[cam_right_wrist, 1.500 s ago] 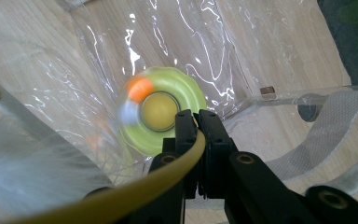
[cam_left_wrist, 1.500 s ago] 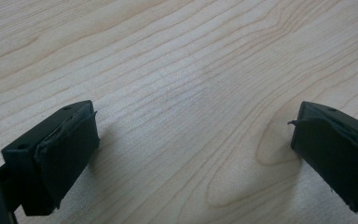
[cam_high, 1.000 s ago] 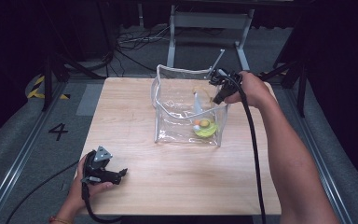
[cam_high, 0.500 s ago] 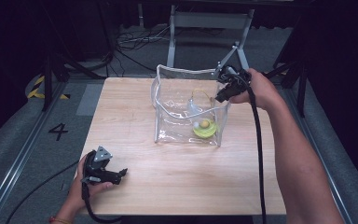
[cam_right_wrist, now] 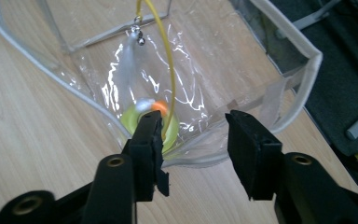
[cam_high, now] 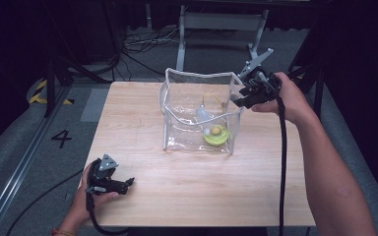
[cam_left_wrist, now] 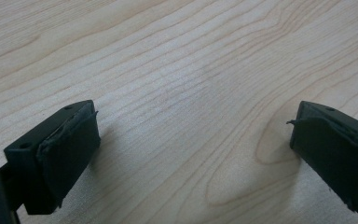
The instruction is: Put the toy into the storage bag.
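Note:
A clear plastic bag (cam_high: 187,105) with white trim stands open in the middle of the wooden table (cam_high: 202,187). At its bottom lies a yellow-green disc (cam_high: 215,137) with an orange ball (cam_right_wrist: 158,107). A thin yellow cord (cam_right_wrist: 168,56) and a white tuft (cam_right_wrist: 128,60) rise from it. My right gripper (cam_high: 238,100) hovers at the bag's right upper rim. Its jaws (cam_right_wrist: 193,140) have just been opening and stand apart with nothing between them. My left gripper (cam_high: 124,185) rests at the table's front left, open (cam_left_wrist: 191,149) over bare wood.
A metal stand (cam_high: 221,22) and cables (cam_high: 138,44) lie on the floor behind the table. A rail (cam_high: 24,152) and a floor mark "4" (cam_high: 61,138) are at the left. A black cable (cam_high: 281,162) trails along the right forearm.
The right gripper drew back to the right and slightly up, away from the bag's opening, and its jaws went from shut to apart. The left gripper stayed put.

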